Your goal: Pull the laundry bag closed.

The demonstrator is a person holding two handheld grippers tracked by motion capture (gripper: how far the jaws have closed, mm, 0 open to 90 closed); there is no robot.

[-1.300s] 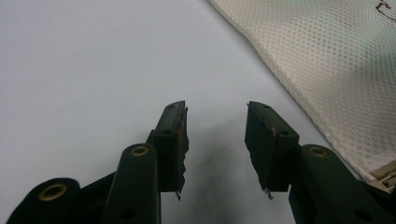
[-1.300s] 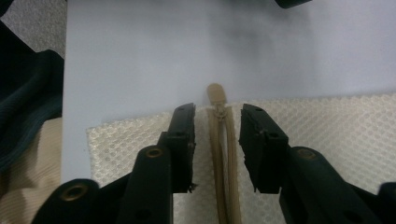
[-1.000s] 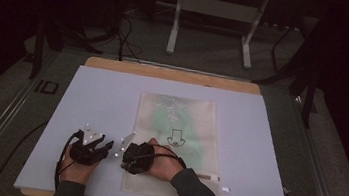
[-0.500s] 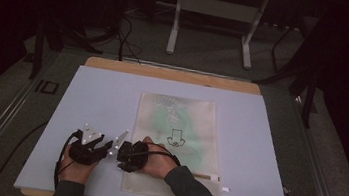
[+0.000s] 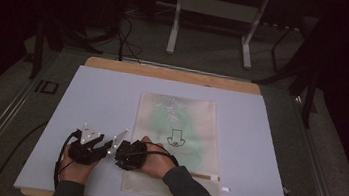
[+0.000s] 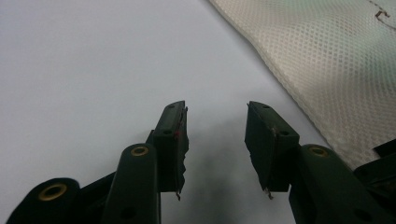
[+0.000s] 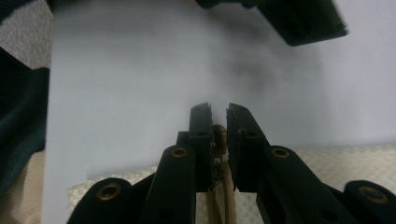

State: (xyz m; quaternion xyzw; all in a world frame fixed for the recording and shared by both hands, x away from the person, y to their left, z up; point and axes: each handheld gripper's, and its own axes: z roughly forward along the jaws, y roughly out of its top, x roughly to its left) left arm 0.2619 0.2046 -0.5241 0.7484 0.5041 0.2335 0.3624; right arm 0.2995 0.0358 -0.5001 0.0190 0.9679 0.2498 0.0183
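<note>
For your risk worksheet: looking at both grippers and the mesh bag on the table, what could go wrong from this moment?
1. The right gripper pinches only a small brown zipper pull; it could slip out.
2. The left gripper is open beside the mesh bag, holding nothing, so pulling may drag the bag across the table.

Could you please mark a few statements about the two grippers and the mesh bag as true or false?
1. The left gripper is open over bare table. True.
2. The right gripper is wide open. False: its jaws are shut on a small tan zipper pull.
3. The mesh bag lies flat on the white table. True.
4. The bag hangs off the table's far edge. False: it lies well inside the table, its near end close to the near edge.
</note>
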